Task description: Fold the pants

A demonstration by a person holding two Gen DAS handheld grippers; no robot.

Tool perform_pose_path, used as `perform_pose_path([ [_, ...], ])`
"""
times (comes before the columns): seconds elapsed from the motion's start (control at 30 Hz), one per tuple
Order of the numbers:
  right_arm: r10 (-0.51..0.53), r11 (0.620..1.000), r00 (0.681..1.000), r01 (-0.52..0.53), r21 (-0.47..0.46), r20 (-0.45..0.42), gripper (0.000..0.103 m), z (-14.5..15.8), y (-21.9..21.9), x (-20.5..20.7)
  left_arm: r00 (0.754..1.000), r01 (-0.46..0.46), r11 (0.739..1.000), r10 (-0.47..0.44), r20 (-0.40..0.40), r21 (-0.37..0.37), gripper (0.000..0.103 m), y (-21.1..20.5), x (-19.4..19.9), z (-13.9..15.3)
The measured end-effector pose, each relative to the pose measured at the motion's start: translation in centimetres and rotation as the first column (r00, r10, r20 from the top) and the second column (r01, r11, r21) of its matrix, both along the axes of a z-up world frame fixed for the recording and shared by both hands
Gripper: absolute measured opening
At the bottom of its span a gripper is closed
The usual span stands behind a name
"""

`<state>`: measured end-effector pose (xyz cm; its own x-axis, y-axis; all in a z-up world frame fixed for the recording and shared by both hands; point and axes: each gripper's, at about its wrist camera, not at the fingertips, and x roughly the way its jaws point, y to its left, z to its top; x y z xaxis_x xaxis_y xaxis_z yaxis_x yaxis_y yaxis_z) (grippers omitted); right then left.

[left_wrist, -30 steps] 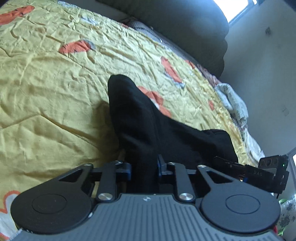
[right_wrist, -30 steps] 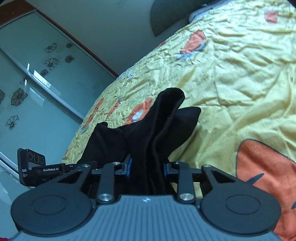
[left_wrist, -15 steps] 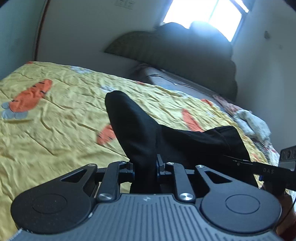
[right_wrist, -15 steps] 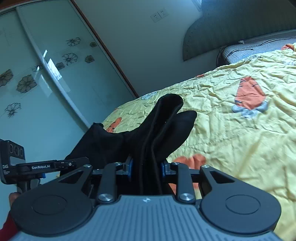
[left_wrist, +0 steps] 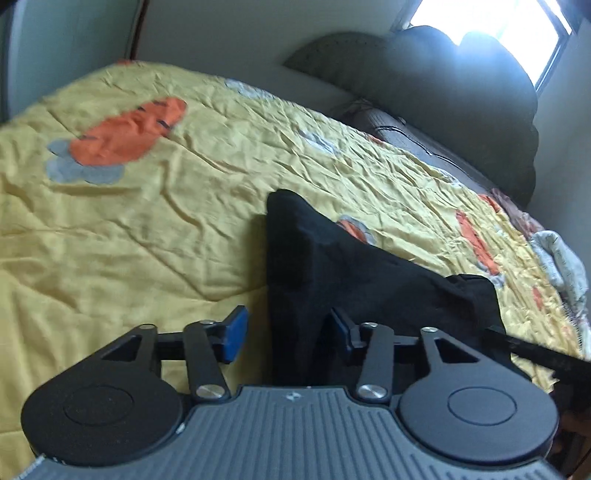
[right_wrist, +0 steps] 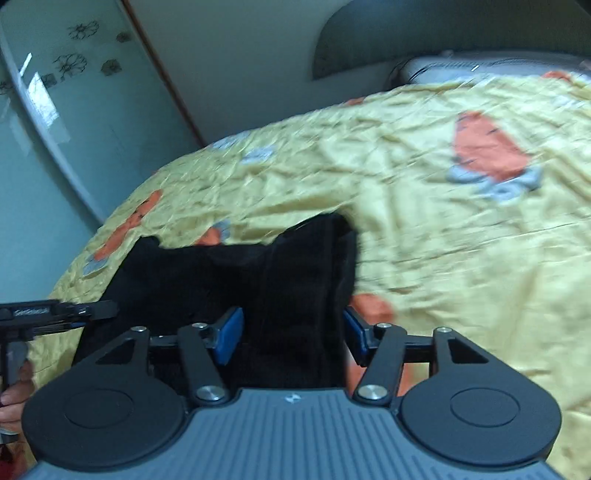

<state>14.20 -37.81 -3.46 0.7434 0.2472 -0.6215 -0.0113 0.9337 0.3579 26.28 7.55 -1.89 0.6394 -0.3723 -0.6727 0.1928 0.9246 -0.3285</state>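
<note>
Black pants (left_wrist: pixel 369 280) lie folded on a yellow bedspread (left_wrist: pixel 147 229) with orange patches. My left gripper (left_wrist: pixel 287 330) is opening: a raised fold of the pants stands between its blue pads (left_wrist: pixel 234 334), with bedspread showing in a gap at the left pad. In the right wrist view the pants (right_wrist: pixel 295 273) run between the blue pads (right_wrist: pixel 229 334) of my right gripper (right_wrist: pixel 291 334), whose jaws are also opening and no longer squeeze the cloth. Each view catches the other gripper at its edge: the right one (left_wrist: pixel 535 354) and the left one (right_wrist: pixel 55 314), the latter held by a hand (right_wrist: pixel 14 387).
A dark padded headboard (left_wrist: pixel 461 81) and a grey pillow (right_wrist: pixel 480 68) line the far end of the bed. A bright window (left_wrist: pixel 498 26) is above. A glass sliding door with flower prints (right_wrist: pixel 74 92) stands beside the bed. A crumpled pale cloth (left_wrist: pixel 561 258) lies at the bed's right edge.
Both grippers were clamped on bunched pants cloth; now their jaws stand apart and the cloth has slackened onto the bed. Both cameras swung across the bed, blurring the right view.
</note>
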Motion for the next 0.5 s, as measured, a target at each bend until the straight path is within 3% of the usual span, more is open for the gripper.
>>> perform_pose_path([
  [0.07, -0.063, 0.990, 0.994, 0.074, -0.121, 0.093, 0.060, 1.4, 0.4, -2.6, 1.000, -0.005, 1.000, 0.004, 0.018, 0.018, 0.056, 0.6, -2.0, 0.7],
  [0.17, 0.100, 0.987, 0.977, -0.073, -0.145, 0.189, 0.059, 2.6, 2.3, -5.3, 1.000, 0.002, 0.999, -0.001, -0.003, 0.045, 0.059, 0.3, -4.2, 0.4],
  [0.23, 0.207, 0.965, 0.965, -0.174, -0.197, 0.160, 0.058, 2.2, 4.5, -5.8, 1.000, -0.016, 0.992, 0.014, 0.015, 0.125, 0.064, -0.5, -4.4, -0.5],
  [0.27, 0.222, 0.949, 0.968, -0.187, -0.252, 0.119, 0.058, 1.6, 5.7, -5.5, 0.999, -0.033, 0.985, 0.029, 0.031, 0.168, 0.065, -0.8, -4.4, -0.8],
  [0.33, 0.181, 0.924, 0.981, -0.143, -0.355, 0.075, 0.057, 0.4, 6.8, -5.0, 0.997, -0.067, 0.981, 0.059, 0.048, 0.182, 0.064, -0.9, -4.9, -0.4],
  [0.37, 0.142, 0.924, 0.987, -0.105, -0.369, 0.075, 0.058, 0.4, 6.9, -5.3, 0.995, -0.077, 0.980, 0.064, 0.071, 0.185, 0.061, -1.0, -5.4, 0.3],
  [0.43, 0.116, 0.950, 0.986, -0.076, -0.302, 0.119, 0.060, 1.3, 6.6, -6.8, 0.989, -0.093, 0.971, 0.064, 0.135, 0.221, 0.059, -1.4, -7.3, 1.8],
  [0.5, 0.137, 0.956, 0.976, -0.086, -0.280, 0.167, 0.068, 1.8, 6.8, -8.4, 0.984, -0.086, 0.970, 0.046, 0.172, 0.228, 0.071, -1.9, -8.9, 2.6],
])
